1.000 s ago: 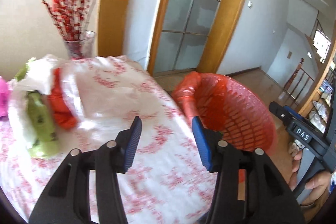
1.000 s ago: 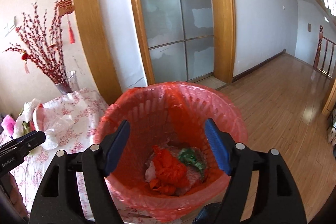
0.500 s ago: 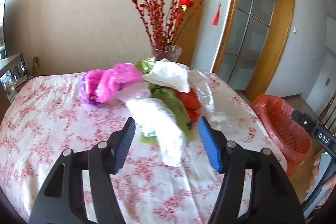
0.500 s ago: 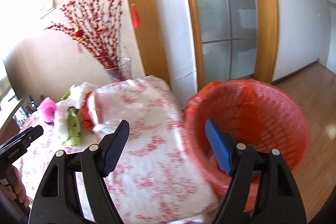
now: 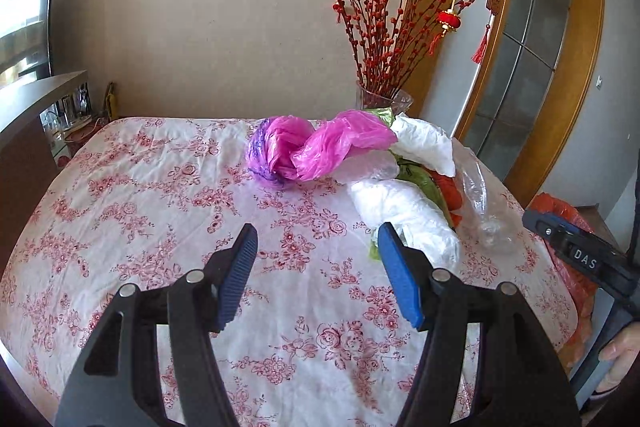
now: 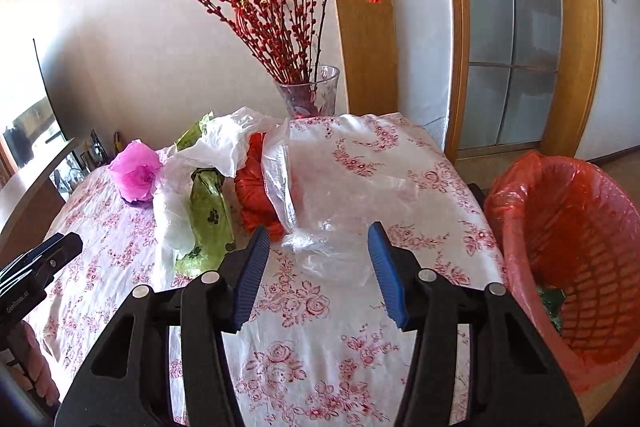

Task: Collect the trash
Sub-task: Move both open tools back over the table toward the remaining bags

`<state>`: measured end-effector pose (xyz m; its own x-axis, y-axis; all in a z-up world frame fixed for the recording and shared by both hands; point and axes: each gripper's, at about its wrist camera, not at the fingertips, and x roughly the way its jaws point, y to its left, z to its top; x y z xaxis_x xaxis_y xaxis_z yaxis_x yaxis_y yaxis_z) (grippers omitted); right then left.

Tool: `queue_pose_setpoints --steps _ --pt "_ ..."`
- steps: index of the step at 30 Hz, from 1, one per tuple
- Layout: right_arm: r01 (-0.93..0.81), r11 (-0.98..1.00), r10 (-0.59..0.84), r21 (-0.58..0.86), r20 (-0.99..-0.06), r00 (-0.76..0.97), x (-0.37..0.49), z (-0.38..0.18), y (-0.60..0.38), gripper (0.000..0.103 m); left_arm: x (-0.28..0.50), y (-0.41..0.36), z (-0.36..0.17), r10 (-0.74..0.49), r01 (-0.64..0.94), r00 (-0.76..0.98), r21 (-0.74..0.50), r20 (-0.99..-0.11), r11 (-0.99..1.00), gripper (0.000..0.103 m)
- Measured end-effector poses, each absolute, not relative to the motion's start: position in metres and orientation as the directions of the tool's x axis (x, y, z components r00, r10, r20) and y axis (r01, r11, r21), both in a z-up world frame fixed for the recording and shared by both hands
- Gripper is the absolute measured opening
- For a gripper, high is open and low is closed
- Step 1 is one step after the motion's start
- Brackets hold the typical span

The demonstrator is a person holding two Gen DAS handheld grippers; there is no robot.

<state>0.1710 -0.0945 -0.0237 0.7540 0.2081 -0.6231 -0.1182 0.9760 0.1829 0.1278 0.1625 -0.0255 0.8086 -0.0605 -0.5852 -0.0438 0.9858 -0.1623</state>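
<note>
Both tools empty right now: left tool jaws spread over bare cloth, right tool jaws just narrowed, nothing between them. I'd nose the right one into the clear plastic bag and pinch a fold. Trash pile sits far side of the floral-cloth desk, red bin beside it, wood doorframe behind

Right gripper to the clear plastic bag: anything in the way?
Nothing visible. The right gripper is open and empty, and the clear plastic bag lies straight ahead on the floral tablecloth, with only bare cloth between.
</note>
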Motion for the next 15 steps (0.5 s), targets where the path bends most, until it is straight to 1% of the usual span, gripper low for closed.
queue_pose_setpoints --steps 5,8,11,13,14,15 --pt "-0.134 0.980 0.198 0.146 -0.657 0.728 0.192 -0.035 -0.078 0.052 0.128 0.164 -0.028 -0.068 -0.041 0.803 -0.169 -0.592 0.985 0.062" --pt "-0.144 0.983 0.180 0.110 -0.673 0.717 0.201 -0.040 -0.068 0.052 0.128 0.163 -0.028 -0.070 -0.041 0.801 -0.172 -0.594 0.984 0.062" --pt "-0.146 0.988 0.142 0.056 -0.709 0.691 0.212 -0.050 -0.059 0.052 0.128 0.162 -0.027 -0.074 -0.037 0.801 -0.172 -0.594 0.984 0.062" --pt "-0.142 0.989 0.122 0.034 -0.731 0.671 0.215 -0.058 -0.059 0.045 0.129 0.160 -0.027 -0.079 -0.031 0.801 -0.174 -0.594 0.984 0.062" --pt "-0.139 0.990 0.115 0.030 -0.741 0.662 0.216 -0.061 -0.061 0.038 0.129 0.159 -0.027 -0.081 -0.029 0.801 -0.174 -0.594 0.984 0.062" --pt "-0.138 0.990 0.117 0.035 -0.745 0.657 0.215 -0.063 -0.063 0.032 0.130 0.157 -0.027 -0.084 -0.025 0.800 -0.174 -0.594 0.985 0.062"
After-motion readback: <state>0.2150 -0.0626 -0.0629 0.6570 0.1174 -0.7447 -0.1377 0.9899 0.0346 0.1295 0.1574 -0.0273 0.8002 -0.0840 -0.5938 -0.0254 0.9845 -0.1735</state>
